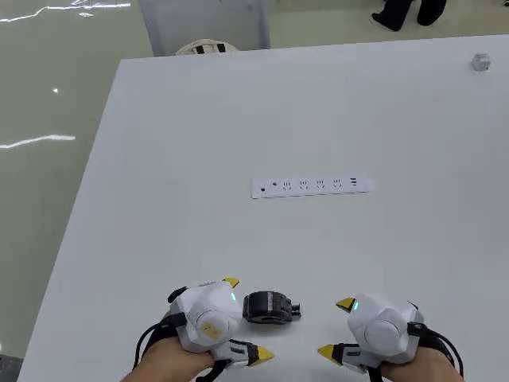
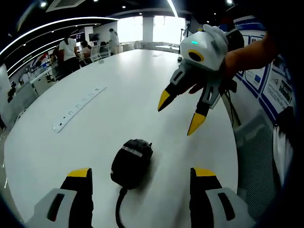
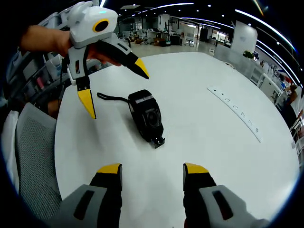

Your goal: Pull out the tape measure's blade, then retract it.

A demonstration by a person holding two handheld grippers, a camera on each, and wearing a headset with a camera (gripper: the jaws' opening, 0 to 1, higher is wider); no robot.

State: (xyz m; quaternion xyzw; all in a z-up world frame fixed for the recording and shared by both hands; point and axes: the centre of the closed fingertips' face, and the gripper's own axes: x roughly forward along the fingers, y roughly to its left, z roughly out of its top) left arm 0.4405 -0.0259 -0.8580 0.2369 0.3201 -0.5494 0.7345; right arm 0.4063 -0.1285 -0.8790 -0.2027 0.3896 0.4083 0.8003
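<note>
A black tape measure [image 1: 270, 307] lies on the white table [image 1: 238, 119] near the front edge, blade wound in. My left gripper [image 1: 246, 318] is open around its left end, jaws on either side without touching. In the left gripper view the tape measure [image 2: 132, 161] sits just ahead of the left gripper [image 2: 141, 173], its wrist cord trailing back between the jaws. My right gripper [image 1: 336, 327] stands open a short way to the right. From the right gripper [image 3: 152, 168] I see the tape measure [image 3: 148, 116] with its blade hook toward me, and the left gripper [image 3: 114, 85] behind it.
A white power strip [image 1: 312, 186] lies mid-table. A small grey cube [image 1: 480, 61] sits at the far right corner. A chair [image 1: 205, 28] stands beyond the far edge. The table's left edge drops to a glossy floor.
</note>
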